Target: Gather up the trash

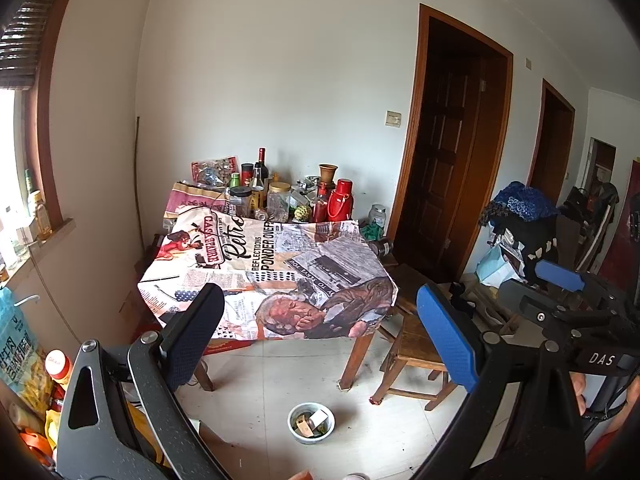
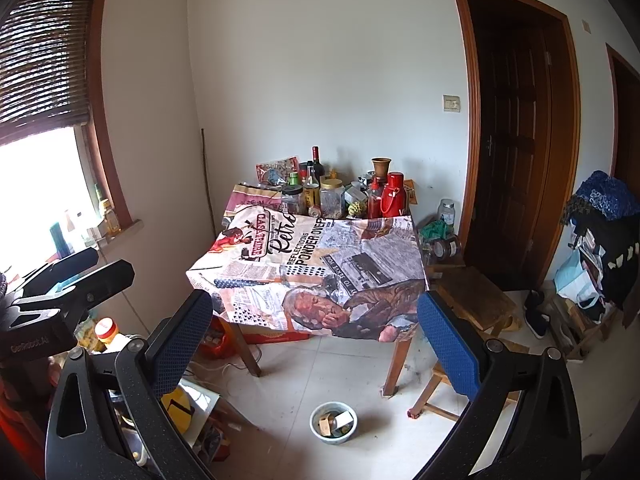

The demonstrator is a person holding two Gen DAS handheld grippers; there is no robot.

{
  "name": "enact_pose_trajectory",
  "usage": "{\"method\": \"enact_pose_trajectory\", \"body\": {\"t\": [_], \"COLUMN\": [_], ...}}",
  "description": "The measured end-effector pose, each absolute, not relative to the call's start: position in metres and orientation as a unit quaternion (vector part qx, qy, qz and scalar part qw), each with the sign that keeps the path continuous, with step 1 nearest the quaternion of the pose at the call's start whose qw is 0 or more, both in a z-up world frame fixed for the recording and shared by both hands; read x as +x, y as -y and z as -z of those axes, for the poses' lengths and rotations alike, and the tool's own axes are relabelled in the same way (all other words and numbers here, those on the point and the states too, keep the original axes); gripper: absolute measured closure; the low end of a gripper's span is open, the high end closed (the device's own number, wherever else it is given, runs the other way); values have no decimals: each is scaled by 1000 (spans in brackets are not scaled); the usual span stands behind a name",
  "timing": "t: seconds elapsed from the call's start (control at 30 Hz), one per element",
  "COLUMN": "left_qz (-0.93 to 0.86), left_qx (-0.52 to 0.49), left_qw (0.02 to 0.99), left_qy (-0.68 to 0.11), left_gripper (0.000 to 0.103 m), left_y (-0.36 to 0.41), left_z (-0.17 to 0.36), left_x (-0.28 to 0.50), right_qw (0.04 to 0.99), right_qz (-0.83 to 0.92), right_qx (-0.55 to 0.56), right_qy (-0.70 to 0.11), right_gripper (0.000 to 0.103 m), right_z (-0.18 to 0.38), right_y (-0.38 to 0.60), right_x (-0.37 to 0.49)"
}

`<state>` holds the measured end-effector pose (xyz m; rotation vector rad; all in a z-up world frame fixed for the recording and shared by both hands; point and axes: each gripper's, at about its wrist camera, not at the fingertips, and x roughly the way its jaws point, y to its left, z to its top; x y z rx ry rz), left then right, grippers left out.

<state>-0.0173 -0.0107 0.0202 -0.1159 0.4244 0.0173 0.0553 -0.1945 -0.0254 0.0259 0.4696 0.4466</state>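
The table [image 1: 256, 264] with the printed newspaper-style cloth stands against the white wall, and I describe the other things from it. The left gripper [image 1: 320, 340] is held in the air in front of the table, with its two fingers spread wide apart and nothing between them. The right gripper [image 2: 316, 344] is also in front of the table, its blue-padded fingers far from each other and holding nothing. In the left wrist view the right gripper shows at the right edge, to the right of the table; in the right wrist view the left gripper shows at the left edge. On the floor in front of the table, near its front right leg, stands a pale bowl [image 1: 311, 424] [image 2: 333, 423], and inside it lie some small pieces of trash, one white and some brownish; I cannot tell what they are exactly. At the back of the table, close to the wall, stand many bottles and jars [image 2: 332, 196], among them a red thermos [image 1: 340, 200]. To the right of the table is a wooden chair [image 1: 416, 344], and behind that a dark brown door [image 2: 516, 136]. To the left of the table is a window [image 2: 36, 168] with a blind.
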Motion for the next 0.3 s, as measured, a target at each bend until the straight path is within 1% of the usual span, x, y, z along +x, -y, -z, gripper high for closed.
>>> {"method": "enact_pose_trajectory", "body": {"t": [0.3], "left_qz": [-12], "left_qx": [-56], "left_qw": [974], "left_qy": [-217], "left_gripper": [6], "left_y": [8], "left_z": [-19], "left_x": [4], "right_qw": [944], "right_qz": [-223], "right_qx": [13], "right_qy": [-241], "right_gripper": [1], "right_z": [30], "right_y": [193], "right_x": [76]}}
